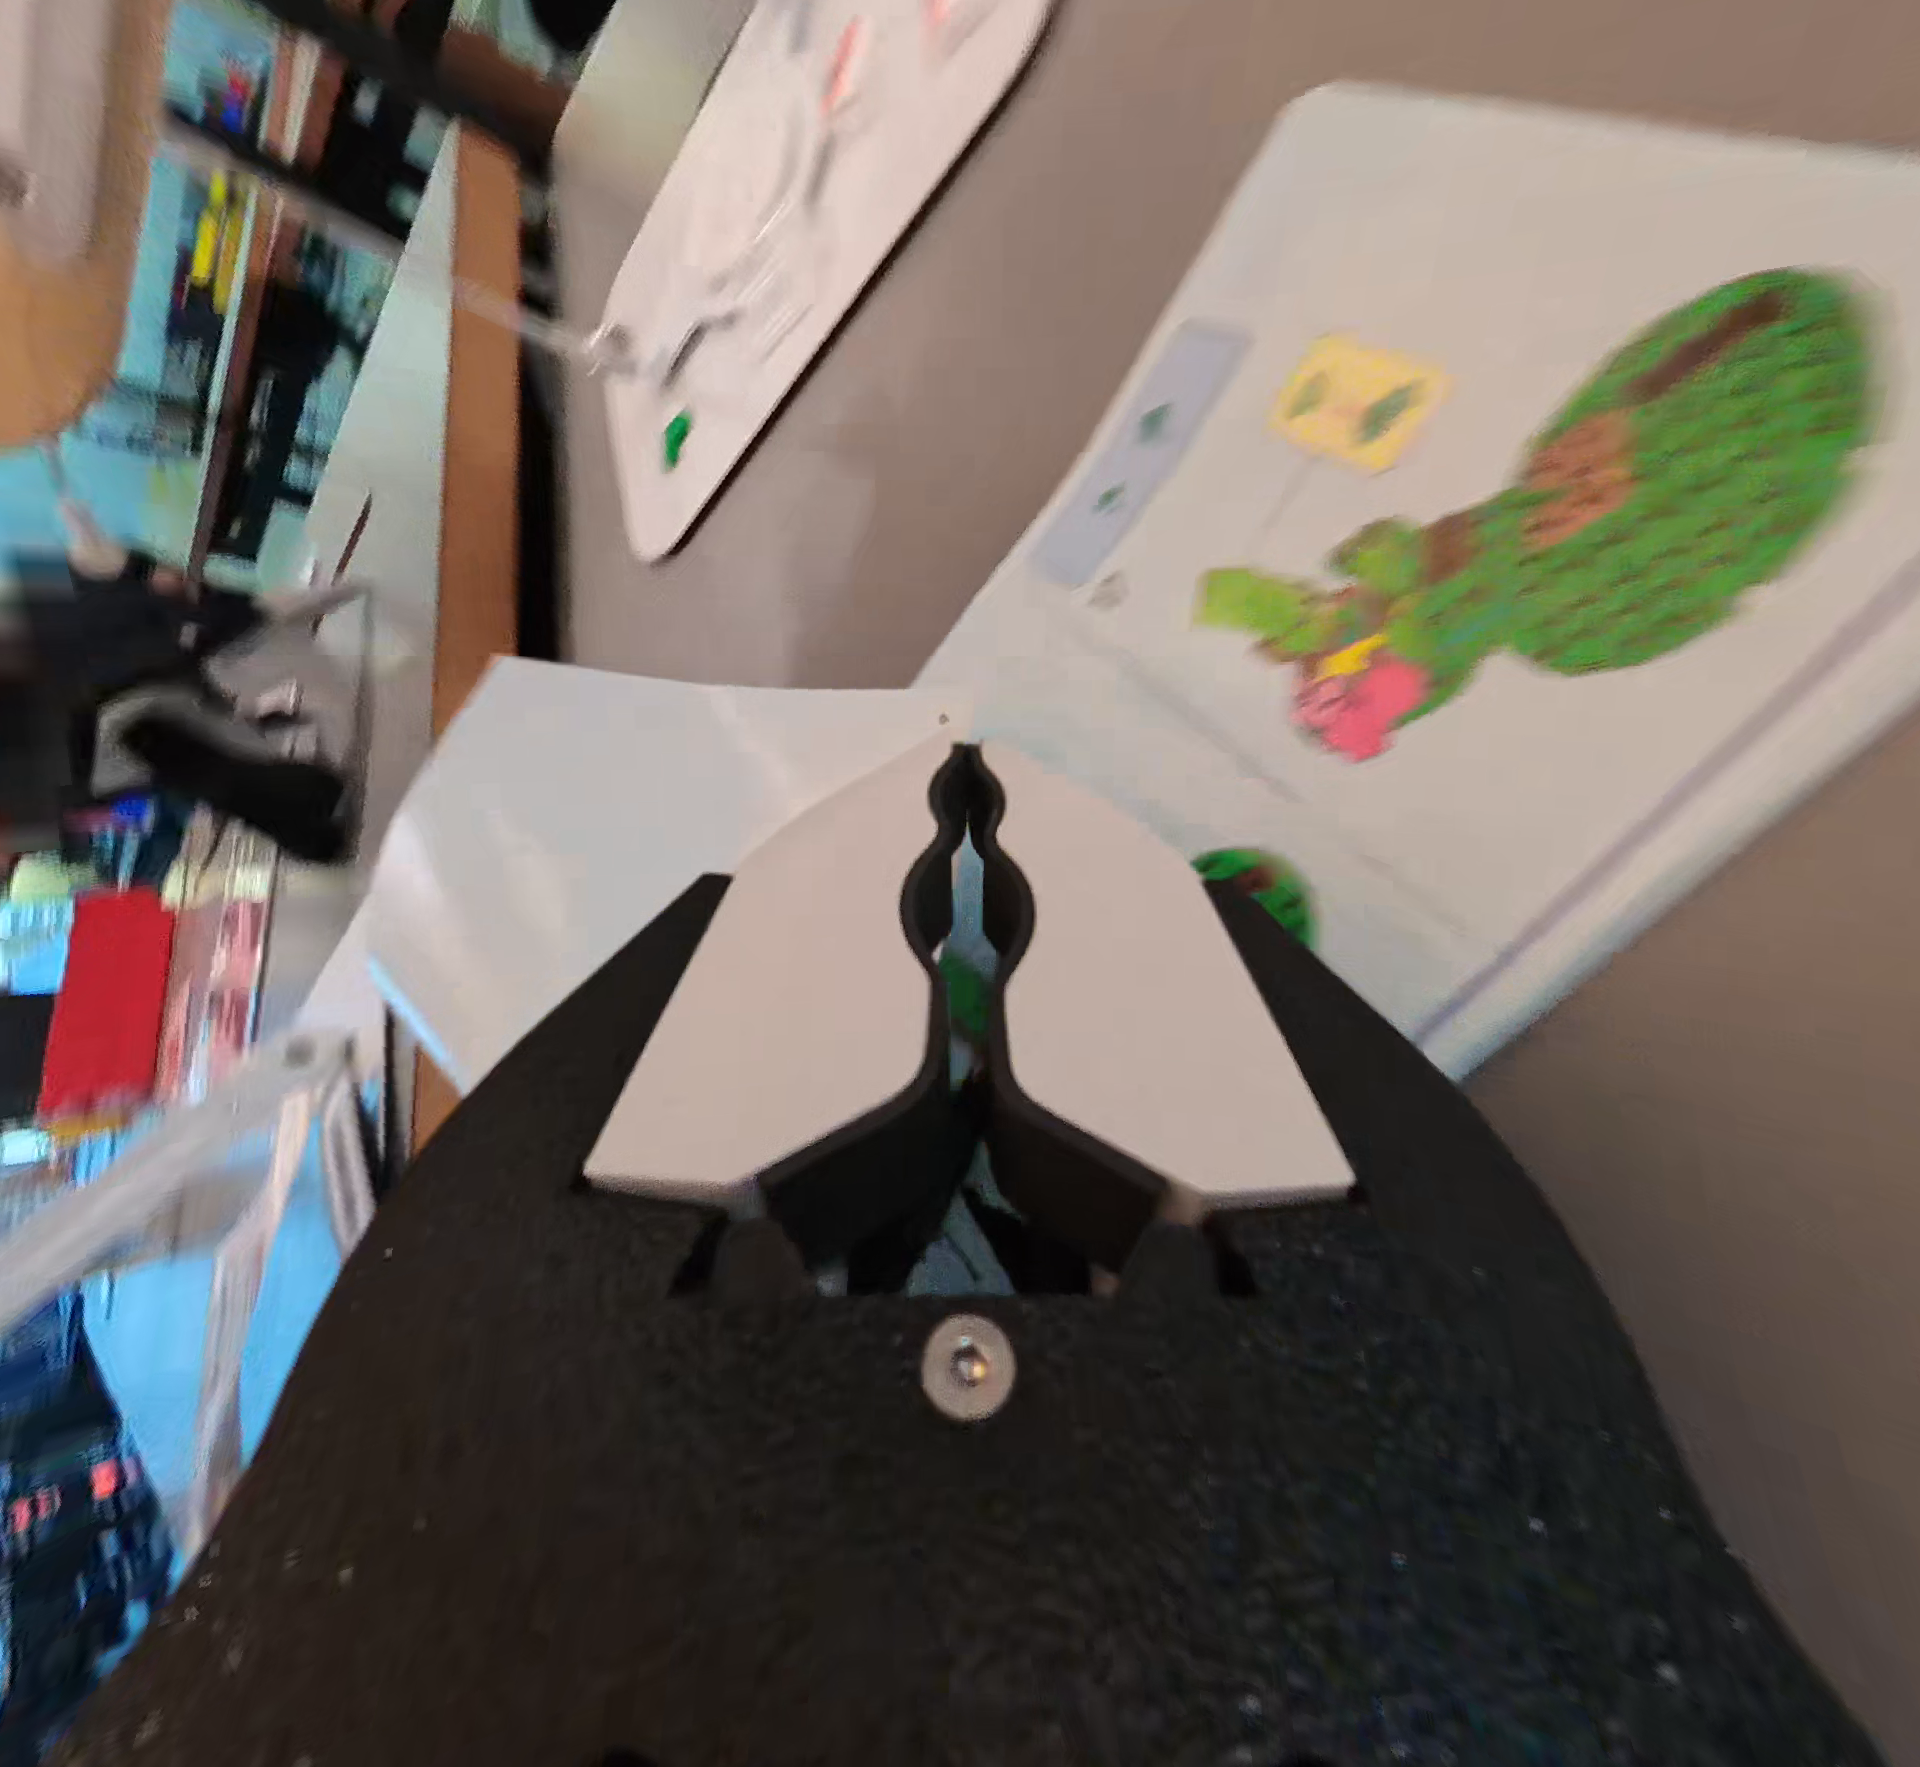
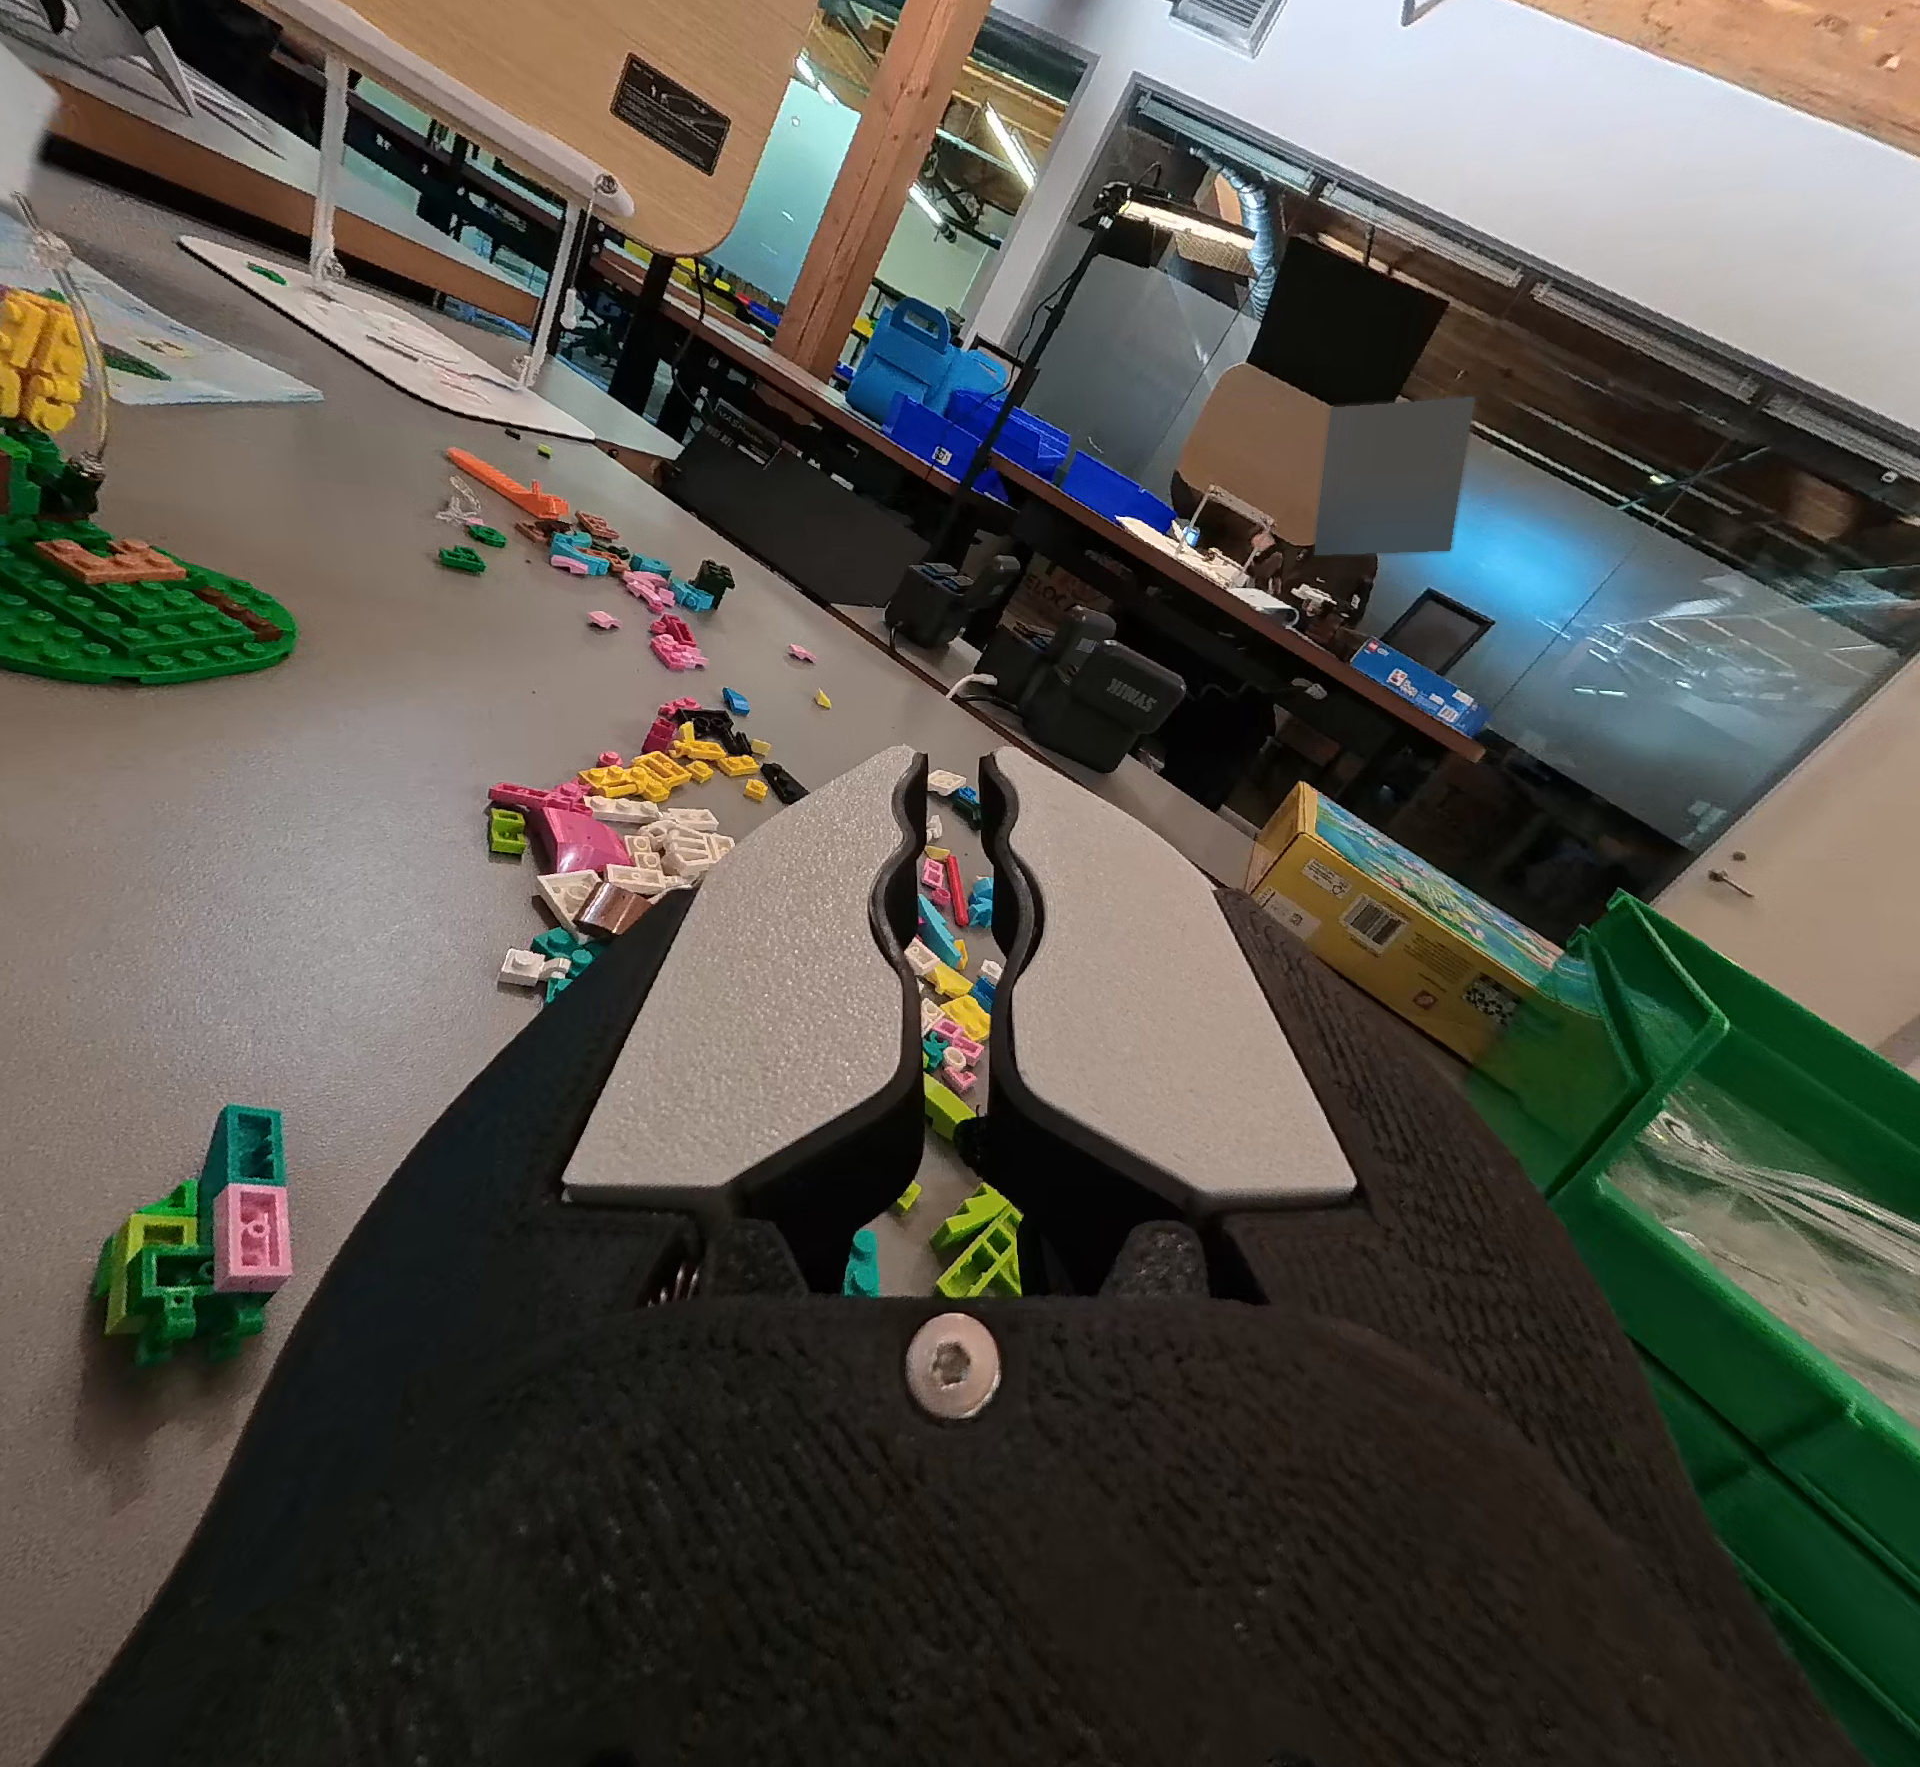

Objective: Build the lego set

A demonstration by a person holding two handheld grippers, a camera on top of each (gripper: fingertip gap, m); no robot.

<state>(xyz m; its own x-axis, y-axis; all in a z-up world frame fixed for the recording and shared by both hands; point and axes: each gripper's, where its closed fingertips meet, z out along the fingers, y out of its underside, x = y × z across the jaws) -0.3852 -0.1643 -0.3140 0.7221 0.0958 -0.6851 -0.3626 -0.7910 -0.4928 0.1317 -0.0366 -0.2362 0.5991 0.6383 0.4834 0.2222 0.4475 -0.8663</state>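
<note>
Left tongs (image 1: 966,753): tips closed together on the edge of a white page of the instruction booklet (image 1: 1455,470). The page (image 1: 623,803) is lifted off the spread and curves away to the left. The booklet lies open on the grey table (image 1: 1039,211), with a green brick model printed on its right page. The view is motion-blurred. A white board (image 1: 831,190) lies flat on the table beyond the booklet.

Right tongs (image 2: 954,767): a narrow gap between the fingers, nothing between the pads. They hang over a scatter of loose bricks (image 2: 634,782) in pink, yellow, white and teal.

A small green-teal-pink brick cluster (image 2: 197,1239) sits left of the right tongs. The green baseplate build (image 2: 135,616), topped with yellow bricks, stands at far left. A yellow box (image 2: 1382,928) and a green bin (image 2: 1714,1198) lie to the right, and an orange brick separator (image 2: 509,486) is farther back.
</note>
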